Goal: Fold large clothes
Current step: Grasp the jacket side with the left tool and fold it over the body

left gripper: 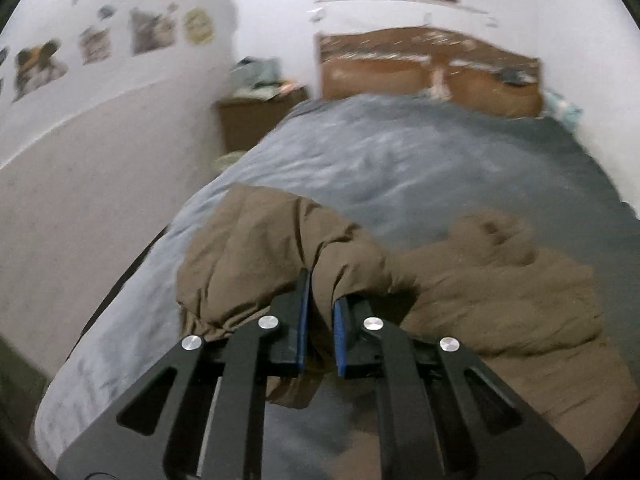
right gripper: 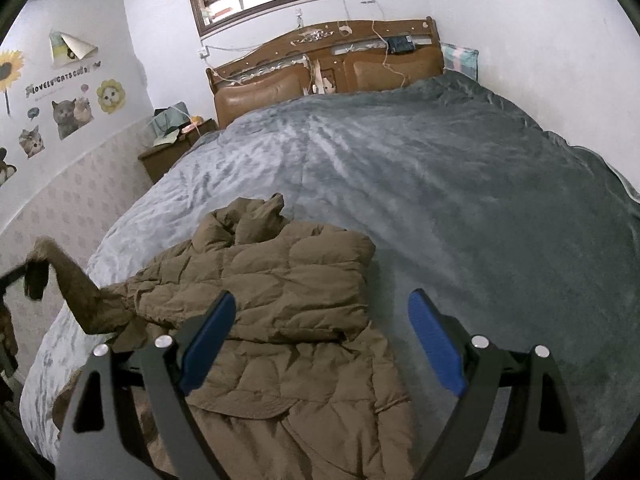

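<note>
Our left tongs [left gripper: 320, 308] clench the brown puffer jacket [right gripper: 280, 288] sleeve at left; our right tongs [right gripper: 320, 320], released, hover above its body, lower centre.

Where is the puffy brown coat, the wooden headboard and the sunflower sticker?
Puffy brown coat [right gripper: 288, 280]: right wrist view, on the quilted back panel.
Wooden headboard [right gripper: 260, 88]: right wrist view, on its left padded panel.
Sunflower sticker [right gripper: 8, 70]: right wrist view, on the dark middle of the flower.
</note>
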Available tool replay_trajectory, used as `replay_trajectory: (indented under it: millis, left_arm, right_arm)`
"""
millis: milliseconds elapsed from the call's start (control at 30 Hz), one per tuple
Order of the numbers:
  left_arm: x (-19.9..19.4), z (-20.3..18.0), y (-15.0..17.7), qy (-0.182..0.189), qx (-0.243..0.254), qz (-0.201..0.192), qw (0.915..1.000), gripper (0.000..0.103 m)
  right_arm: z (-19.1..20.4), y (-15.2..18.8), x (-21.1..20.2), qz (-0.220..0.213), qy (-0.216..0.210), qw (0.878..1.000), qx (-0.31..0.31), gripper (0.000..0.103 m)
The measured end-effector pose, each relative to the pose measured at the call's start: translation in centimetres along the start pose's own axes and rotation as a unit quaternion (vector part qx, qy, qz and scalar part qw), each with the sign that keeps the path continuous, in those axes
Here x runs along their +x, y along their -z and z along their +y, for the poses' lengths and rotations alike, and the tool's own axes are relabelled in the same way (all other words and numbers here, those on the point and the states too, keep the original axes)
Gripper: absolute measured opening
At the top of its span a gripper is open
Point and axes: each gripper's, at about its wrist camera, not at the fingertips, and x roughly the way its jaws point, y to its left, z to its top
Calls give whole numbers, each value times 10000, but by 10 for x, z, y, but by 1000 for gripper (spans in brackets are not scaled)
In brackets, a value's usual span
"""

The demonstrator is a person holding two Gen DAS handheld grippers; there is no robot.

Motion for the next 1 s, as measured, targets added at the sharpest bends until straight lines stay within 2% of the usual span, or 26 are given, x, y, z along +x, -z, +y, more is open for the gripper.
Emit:
replay_trajectory:
  millis: [133,300,400,467,567,633,733,867,967,1000]
  left_arm:
    - [10,-71,-13,813,128,23,9966,8]
    - [14,-147,8,1389,558,134,9886,9]
    - [36,-196,34,1965,729,539,9763,13]
    - [46,-225,55,2141,1044,928,9668,16]
    - [60,-257,88,2069,1500,1392,9567,22]
    - [57,-262,106,1932,1743,1412,9552,31]
    - [62,-263,109,1838,1774,1383,9569,47]
    - [43,-239,113,1714,1663,1280,9626,57]
    - [30,-232,111,1392,1883,981,9672,66]
    - [25,-225,110,1293,1929,909,9684,73]
  right_arm:
    - [-4,-1,2,35,-33,9999,110,88]
    - [-6,-4,4,23,47,9999,91,88]
    - [-5,-2,7,80,17,9999,104,88]
    - [-4,-2,10,154,-25,9998,82,88]
    - [-1,-1,14,203,-32,9998,-27,88]
    - [-1,-1,15,207,-13,9998,-52,88]
    - [2,0,16,227,-18,9997,-62,88]
    - [8,2,17,257,-39,9996,-144,88]
    - [13,4,17,279,-68,9994,-201,88]
    - [15,5,16,271,-67,9993,-229,88]
